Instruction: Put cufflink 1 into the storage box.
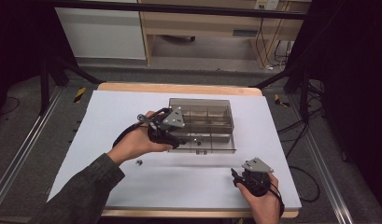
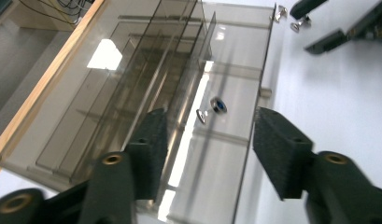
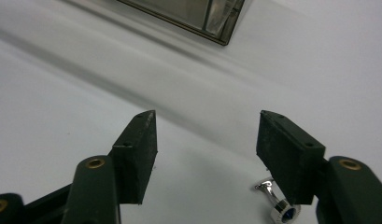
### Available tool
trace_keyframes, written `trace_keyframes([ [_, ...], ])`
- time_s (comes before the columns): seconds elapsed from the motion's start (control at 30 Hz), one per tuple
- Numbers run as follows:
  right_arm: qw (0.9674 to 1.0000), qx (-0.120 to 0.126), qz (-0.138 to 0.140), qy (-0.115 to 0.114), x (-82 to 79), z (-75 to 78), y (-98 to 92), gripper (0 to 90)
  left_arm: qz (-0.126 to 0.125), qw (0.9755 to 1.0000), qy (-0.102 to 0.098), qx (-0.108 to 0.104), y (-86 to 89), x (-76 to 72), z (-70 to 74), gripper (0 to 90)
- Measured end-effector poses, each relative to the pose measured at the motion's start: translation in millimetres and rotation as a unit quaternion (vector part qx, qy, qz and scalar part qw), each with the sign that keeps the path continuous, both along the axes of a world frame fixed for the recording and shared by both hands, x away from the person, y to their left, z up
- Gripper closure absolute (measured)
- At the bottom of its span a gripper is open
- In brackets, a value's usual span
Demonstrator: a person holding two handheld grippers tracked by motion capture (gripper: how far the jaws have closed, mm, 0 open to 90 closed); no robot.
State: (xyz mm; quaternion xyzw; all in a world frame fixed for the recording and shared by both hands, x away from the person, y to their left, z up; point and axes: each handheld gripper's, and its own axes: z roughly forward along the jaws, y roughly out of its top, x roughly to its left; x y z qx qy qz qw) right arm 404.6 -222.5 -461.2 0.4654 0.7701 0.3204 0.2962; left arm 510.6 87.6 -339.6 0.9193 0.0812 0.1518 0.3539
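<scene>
Left gripper view: my left gripper (image 2: 207, 154) hangs with jaws parted and empty over the smoky clear-plastic divided box (image 2: 146, 93), where a small silver cufflink with a blue face (image 2: 215, 106) lies in a front compartment at frame centre. My right gripper (image 3: 205, 158) is released too, low over the white table (image 3: 62, 116), a second silver blue-faced cufflink (image 3: 278, 205) just beside its right jaw. It looks tiny, hard, slick and prone to roll; I'd pinch its post. In the high view both hands reach in from the bottom edge.
</scene>
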Motion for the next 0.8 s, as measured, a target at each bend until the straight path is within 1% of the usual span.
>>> trace_keyframes([
  [0.07, 1.0, -0.003, 0.003, 0.005, 0.9, 3.1, -4.7, 40.1, 0.006, 1.0, 0.001, -0.002, 4.9, -3.3, -2.5, 39.1],
  [0.2, 0.9999, 0.004, 0.007, 0.015, 2.5, 12.0, -11.7, 40.8, 0.024, 0.9995, 0.005, -0.019, 17.0, -10.2, -7.8, 29.3],
  [0.23, 0.9998, 0.003, 0.007, 0.018, 3.1, 15.7, -13.7, 40.9, 0.026, 0.9995, 0.002, -0.015, 20.2, -11.5, -8.1, 26.7],
  [0.27, 0.9997, -0.003, 0.011, 0.021, 4.2, 18.3, -15.4, 40.8, 0.031, 0.9994, 0.001, -0.019, 22.1, -13.0, -9.3, 24.2],
  [0.33, 0.9994, -0.004, 0.018, 0.03, 7.1, 22.7, -18.1, 40.2, 0.038, 0.9989, 0.004, -0.026, 29.2, -15.6, -12.5, 19.9],
  [0.4, 0.9988, -0.008, 0.028, 0.038, 10.5, 25.6, -20.5, 40.4, 0.051, 0.9983, 0.001, -0.027, 36.7, -18.2, -16.9, 16.3],
  [0.43, 0.9984, -0.012, 0.035, 0.043, 12.5, 27.1, -21.6, 40.3, 0.059, 0.9978, 0.0, -0.031, 41.9, -19.8, -19.9, 15.1],
  [0.47, 0.9976, -0.014, 0.041, 0.054, 14.7, 29.0, -22.6, 40.2, 0.065, 0.9973, -0.001, -0.036, 45.2, -21.0, -21.7, 14.5],
  [0.5, 0.9974, -0.012, 0.041, 0.059, 16.1, 29.6, -22.7, 40.0, 0.073, 0.9965, -0.003, -0.042, 50.6, -23.2, -25.1, 14.0],
  [0.57, 0.9958, -0.022, 0.049, 0.074, 20.3, 32.0, -24.4, 40.6, 0.08, 0.9957, -0.007, -0.046, 59.3, -26.8, -32.4, 13.0],
  [0.6, 0.9949, -0.031, 0.053, 0.08, 22.3, 33.1, -25.5, 41.4, 0.084, 0.9953, -0.004, -0.047, 62.4, -27.8, -35.1, 12.3],
  [0.7, 0.9932, -0.042, 0.059, 0.091, 26.0, 36.6, -28.1, 42.5, 0.098, 0.9932, 0.004, -0.062, 74.9, -31.4, -45.0, 10.8],
  [0.73, 0.993, -0.047, 0.06, 0.091, 26.9, 37.6, -29.3, 43.5, 0.102, 0.9925, 0.007, -0.066, 78.8, -32.2, -47.6, 10.6],
  [0.77, 0.9925, -0.048, 0.061, 0.094, 27.5, 38.6, -30.4, 44.1, 0.109, 0.9913, 0.012, -0.072, 81.5, -33.3, -49.7, 10.5],
  [0.8, 0.9921, -0.052, 0.061, 0.096, 28.1, 39.2, -31.4, 45.0, 0.117, 0.9899, 0.012, -0.08, 83.0, -35.3, -51.6, 10.5],
])
